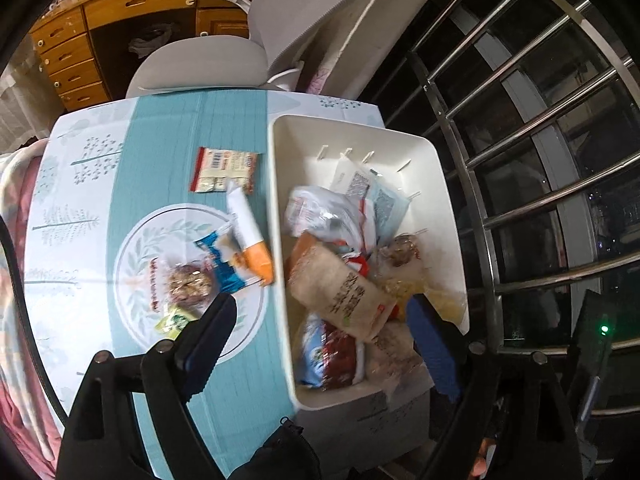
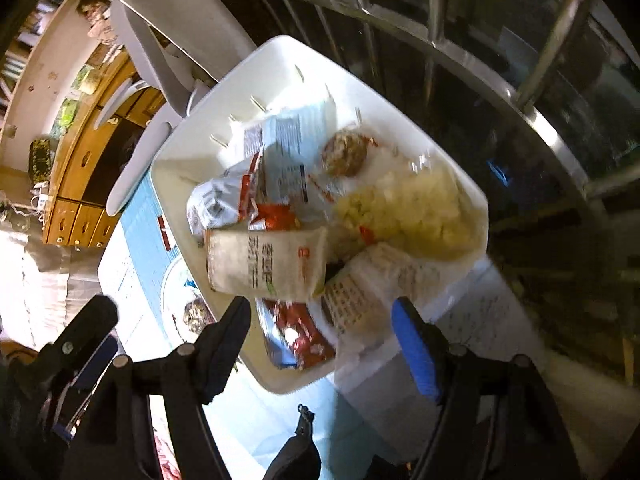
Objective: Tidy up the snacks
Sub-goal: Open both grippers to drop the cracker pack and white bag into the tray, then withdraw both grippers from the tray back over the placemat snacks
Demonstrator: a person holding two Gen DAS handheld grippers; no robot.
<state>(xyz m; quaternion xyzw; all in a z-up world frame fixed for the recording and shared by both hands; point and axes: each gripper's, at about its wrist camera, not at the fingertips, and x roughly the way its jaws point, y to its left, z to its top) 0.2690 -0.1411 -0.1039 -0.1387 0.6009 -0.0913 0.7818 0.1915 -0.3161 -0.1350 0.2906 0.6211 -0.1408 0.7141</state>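
Observation:
A white bin [image 1: 438, 168] stands on the table's right side, filled with several snack packets, a beige packet [image 1: 344, 292] on top. Loose snacks lie left of it on the tablecloth: a red-and-white packet [image 1: 224, 170], an orange-and-white packet [image 1: 250, 236], a blue packet [image 1: 224, 260], a round nut snack [image 1: 188, 284] and a small green packet [image 1: 174, 320]. My left gripper [image 1: 320, 312] is open and empty above the bin's near left rim. My right gripper [image 2: 324, 320] is open and empty above the bin [image 2: 180, 152], near the beige packet [image 2: 264, 264].
A grey office chair [image 1: 200, 64] stands behind the table, with a wooden desk [image 1: 80, 40] beyond. A steel window grille [image 1: 520, 160] runs close along the bin's right side. A pink blanket [image 1: 16, 208] lies at the table's left edge.

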